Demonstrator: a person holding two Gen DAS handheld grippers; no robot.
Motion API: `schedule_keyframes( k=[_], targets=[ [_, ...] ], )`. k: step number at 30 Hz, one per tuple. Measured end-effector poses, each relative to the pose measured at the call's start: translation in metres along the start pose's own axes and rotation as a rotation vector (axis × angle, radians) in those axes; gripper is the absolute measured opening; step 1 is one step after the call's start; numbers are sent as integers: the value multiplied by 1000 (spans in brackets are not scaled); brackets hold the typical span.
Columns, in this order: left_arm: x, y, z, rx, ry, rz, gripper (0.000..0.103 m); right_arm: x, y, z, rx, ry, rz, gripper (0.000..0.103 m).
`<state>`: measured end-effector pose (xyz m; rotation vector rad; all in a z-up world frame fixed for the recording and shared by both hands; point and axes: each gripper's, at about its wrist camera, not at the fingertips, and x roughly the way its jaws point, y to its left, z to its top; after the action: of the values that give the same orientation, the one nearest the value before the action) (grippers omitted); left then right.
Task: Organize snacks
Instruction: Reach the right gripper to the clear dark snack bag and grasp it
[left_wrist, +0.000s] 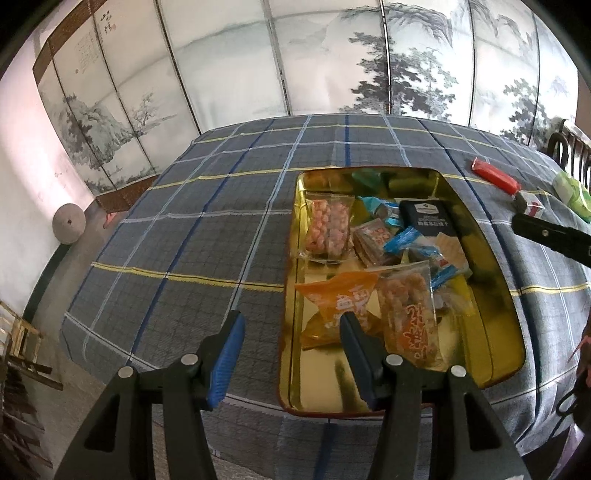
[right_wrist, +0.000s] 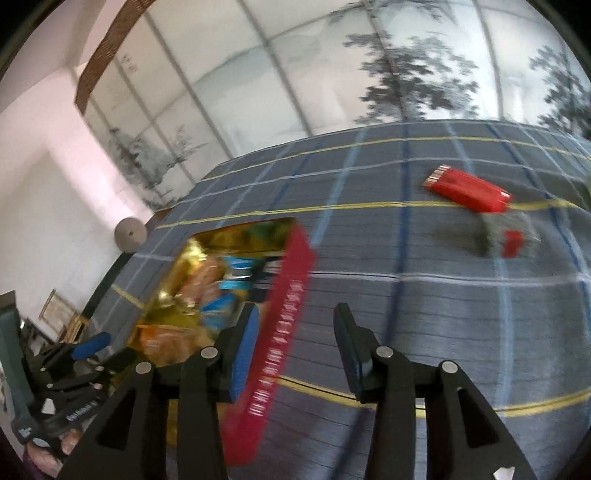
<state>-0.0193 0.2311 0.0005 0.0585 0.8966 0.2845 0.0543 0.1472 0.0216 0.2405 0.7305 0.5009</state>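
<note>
A gold-lined tin box (left_wrist: 491, 258) with a red outer wall (right_wrist: 291, 295) sits on the plaid tablecloth, holding several snack packets: pink puffs (left_wrist: 328, 229), orange packets (left_wrist: 340, 299), blue wrappers (left_wrist: 402, 240) and a dark packet (left_wrist: 424, 218). My left gripper (left_wrist: 291, 332) is open and empty, hovering over the box's near left rim. My right gripper (right_wrist: 295, 325) is open and empty above the cloth beside the box's right wall; one of its fingers (left_wrist: 546, 232) shows in the left wrist view. A red packet (right_wrist: 469, 188) (left_wrist: 495, 175) and a grey-and-red packet (right_wrist: 508, 236) (left_wrist: 528, 205) lie on the cloth.
A green packet (left_wrist: 570, 192) lies at the far right of the table. A painted folding screen (left_wrist: 295, 62) stands behind the table. The plaid cloth (left_wrist: 192, 240) stretches left of the box. The right wrist view is motion-blurred.
</note>
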Motion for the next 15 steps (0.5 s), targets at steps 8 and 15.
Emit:
schedule_keyframes(
  k=[8, 15],
  targets=[
    [-4, -11, 7, 29, -4, 6, 55, -28, -57, -12, -2, -33, -182, 43],
    [-9, -29, 14, 71, 2, -14, 55, -39, -90, -3, -19, -41, -203, 47]
  ],
)
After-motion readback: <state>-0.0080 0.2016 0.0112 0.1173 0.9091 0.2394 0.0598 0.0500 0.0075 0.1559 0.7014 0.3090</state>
